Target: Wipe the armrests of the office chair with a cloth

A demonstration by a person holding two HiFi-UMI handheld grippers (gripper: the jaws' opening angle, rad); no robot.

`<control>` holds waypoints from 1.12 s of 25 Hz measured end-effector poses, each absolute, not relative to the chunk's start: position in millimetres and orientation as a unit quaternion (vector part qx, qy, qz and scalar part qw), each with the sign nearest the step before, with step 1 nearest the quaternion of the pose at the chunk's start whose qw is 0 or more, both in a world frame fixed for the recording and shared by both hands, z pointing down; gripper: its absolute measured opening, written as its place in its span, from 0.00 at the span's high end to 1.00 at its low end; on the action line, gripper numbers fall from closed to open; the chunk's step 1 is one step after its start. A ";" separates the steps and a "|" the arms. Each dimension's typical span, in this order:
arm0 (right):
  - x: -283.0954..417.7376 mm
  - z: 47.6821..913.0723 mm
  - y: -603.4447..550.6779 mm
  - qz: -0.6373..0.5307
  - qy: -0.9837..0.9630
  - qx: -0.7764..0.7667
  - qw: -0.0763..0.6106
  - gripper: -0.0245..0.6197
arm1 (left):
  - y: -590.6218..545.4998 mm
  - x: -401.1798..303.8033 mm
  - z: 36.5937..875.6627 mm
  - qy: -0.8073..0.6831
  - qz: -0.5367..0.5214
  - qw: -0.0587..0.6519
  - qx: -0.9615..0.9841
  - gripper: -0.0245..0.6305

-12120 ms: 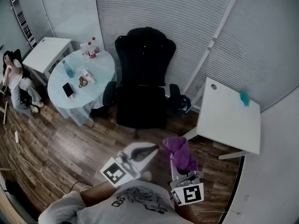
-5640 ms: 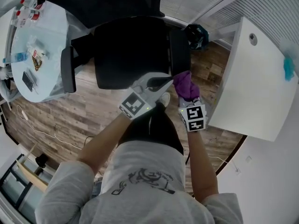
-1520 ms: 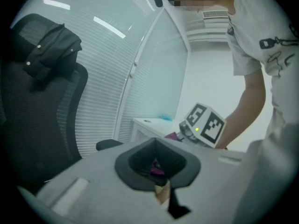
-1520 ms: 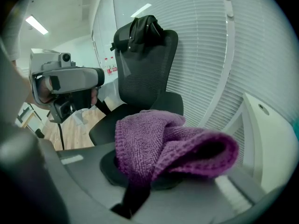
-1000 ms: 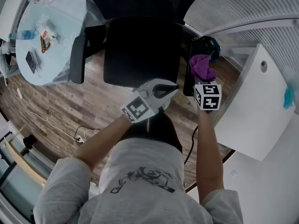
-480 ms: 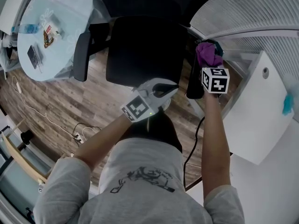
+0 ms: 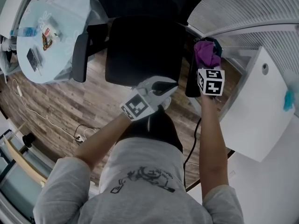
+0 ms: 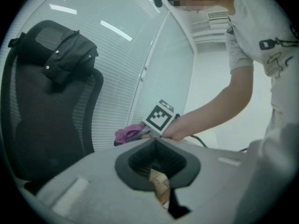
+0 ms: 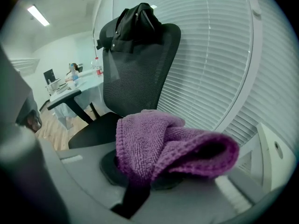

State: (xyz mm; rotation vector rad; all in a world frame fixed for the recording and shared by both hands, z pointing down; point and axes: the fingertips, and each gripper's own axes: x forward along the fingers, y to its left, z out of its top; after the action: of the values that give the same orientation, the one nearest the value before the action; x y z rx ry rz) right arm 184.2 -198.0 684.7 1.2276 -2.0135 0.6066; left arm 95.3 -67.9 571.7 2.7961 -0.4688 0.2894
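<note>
Cloth (image 7: 206, 52) in right gripper (image 7: 206, 65); round table (image 7: 70, 45), white desk (image 7: 254, 111) flank chair (image 7: 142, 50).

Nubby, looped purple cloth (image 9: 159, 143); matt black mesh chair back (image 9: 140, 73); grained wood-plank floor (image 7: 60, 107).

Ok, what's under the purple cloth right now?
The far end of the black armrest lies below the cloth, which the right gripper holds. The cloth hides whether they touch.

Purple cloth (image 7: 207, 54), black office chair (image 7: 140, 50)
</note>
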 end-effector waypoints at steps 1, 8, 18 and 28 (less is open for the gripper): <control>184.7 684.1 -193.4 0.233 -0.776 0.473 0.346 0.91 | -68.1 96.6 571.5 -0.161 0.101 0.144 0.971 0.96; 185.3 680.0 -144.1 0.235 -0.778 0.465 0.352 0.91 | -67.9 106.9 568.8 -0.154 0.098 0.143 0.973 0.96; 181.0 672.5 -50.4 0.251 -0.777 0.453 0.358 0.91 | -68.8 119.0 568.7 -0.141 0.099 0.141 0.975 0.96; 181.5 668.9 -13.4 0.275 -0.772 0.449 0.356 0.91 | -68.8 126.0 569.3 -0.132 0.098 0.142 0.976 0.96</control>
State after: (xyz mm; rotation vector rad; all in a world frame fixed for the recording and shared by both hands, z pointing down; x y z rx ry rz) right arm 181.5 -13.4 668.9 1.1594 -1.9937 0.7115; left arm 126.0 -68.8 569.3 2.8171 -0.3802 0.2825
